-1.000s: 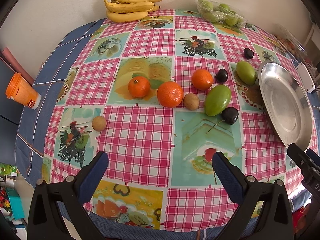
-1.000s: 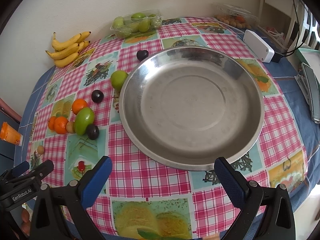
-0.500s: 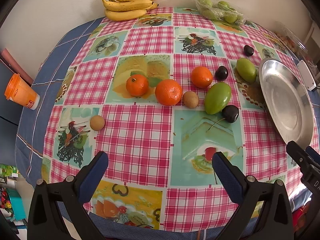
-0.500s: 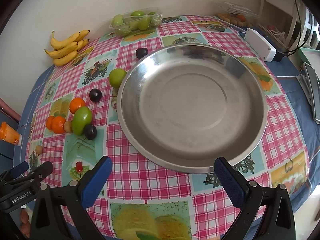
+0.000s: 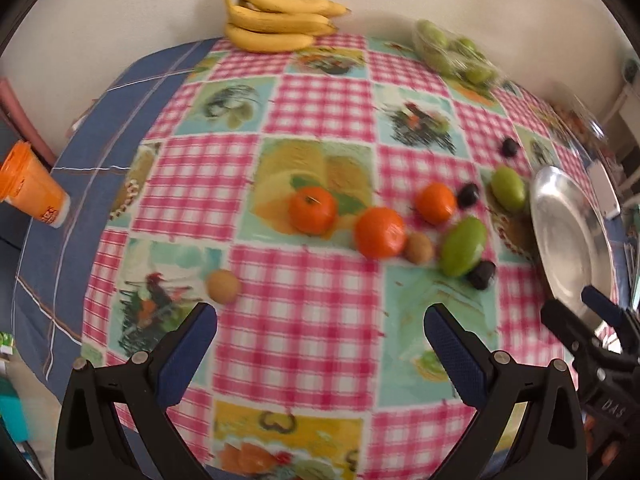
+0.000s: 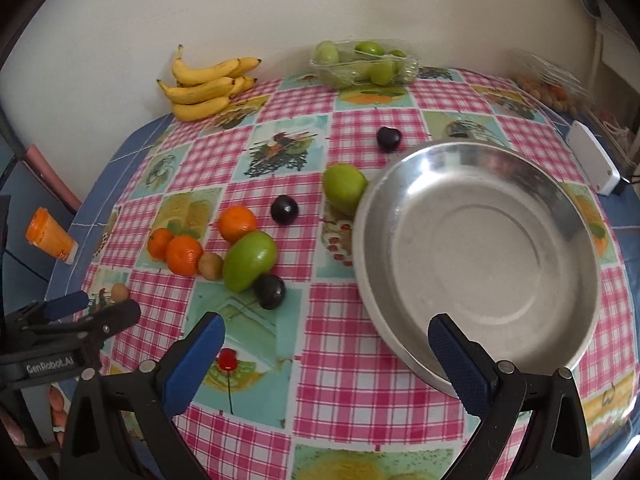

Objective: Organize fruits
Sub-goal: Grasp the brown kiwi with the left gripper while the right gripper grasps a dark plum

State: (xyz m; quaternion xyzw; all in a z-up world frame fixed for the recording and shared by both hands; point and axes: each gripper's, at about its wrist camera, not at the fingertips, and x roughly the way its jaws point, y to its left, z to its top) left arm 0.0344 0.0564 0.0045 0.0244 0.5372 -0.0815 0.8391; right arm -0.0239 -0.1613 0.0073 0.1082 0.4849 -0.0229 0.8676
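Hovering over a checked tablecloth [image 5: 304, 292], my left gripper [image 5: 320, 334] and right gripper [image 6: 326, 340] gape wide, holding nothing. Oranges [image 6: 237, 222], green fruit [image 6: 249, 260] and dark plums [image 6: 270, 291] lie beside an empty metal bowl [image 6: 476, 256].

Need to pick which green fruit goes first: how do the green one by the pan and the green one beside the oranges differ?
The green fruit by the pan is rounder and smaller; the green fruit by the oranges is longer and egg-shaped. The first lies against the pan rim; the second sits apart from it, between a small brown fruit and a dark plum. Both are smooth, green and ungripped.
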